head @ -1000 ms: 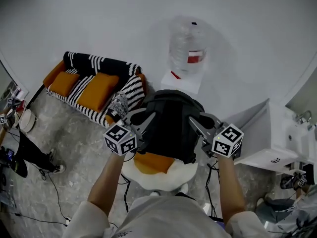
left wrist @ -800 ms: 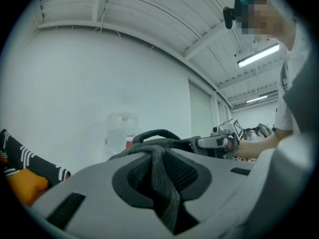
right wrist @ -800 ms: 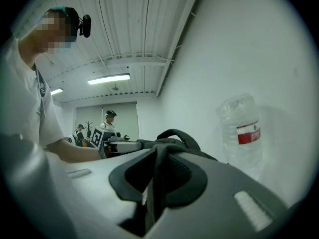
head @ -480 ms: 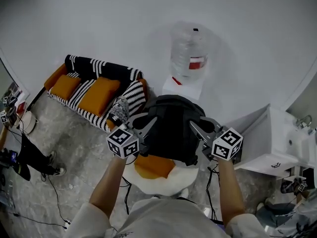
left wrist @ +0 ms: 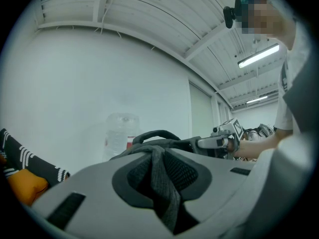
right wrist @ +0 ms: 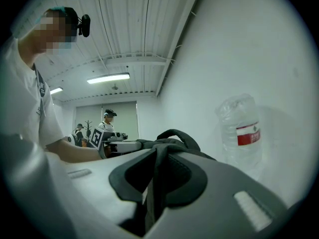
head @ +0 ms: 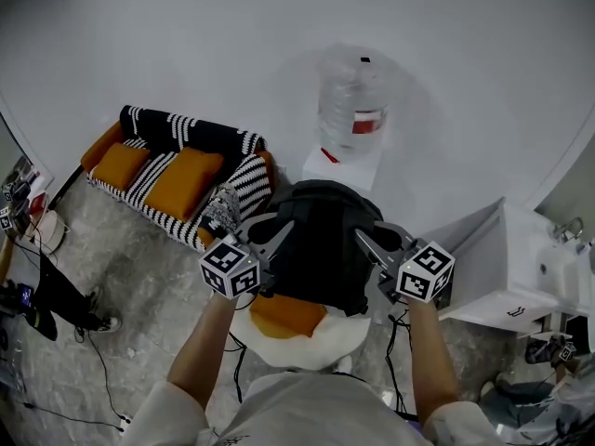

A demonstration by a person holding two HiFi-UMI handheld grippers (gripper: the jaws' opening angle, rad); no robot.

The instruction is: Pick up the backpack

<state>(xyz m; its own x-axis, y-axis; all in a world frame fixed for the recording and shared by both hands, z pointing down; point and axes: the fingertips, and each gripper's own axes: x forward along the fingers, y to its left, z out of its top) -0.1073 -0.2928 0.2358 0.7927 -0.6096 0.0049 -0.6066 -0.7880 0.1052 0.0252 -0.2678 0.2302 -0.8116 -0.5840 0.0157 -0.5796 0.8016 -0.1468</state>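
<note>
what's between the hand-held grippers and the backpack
Nothing visible. The left hand-held gripper and the right hand-held gripper are each shut on a strip of the backpack, one on each side of it.

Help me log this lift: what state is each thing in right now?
backpack: gripped on both sides, top handle standing up; whether it is clear of the stool cannot be told.
left gripper: shut on a fold of the backpack.
right gripper: shut on a fold of the backpack.
water bottle: upright, capped, on a white stand.
sofa: orange cushions in place.
</note>
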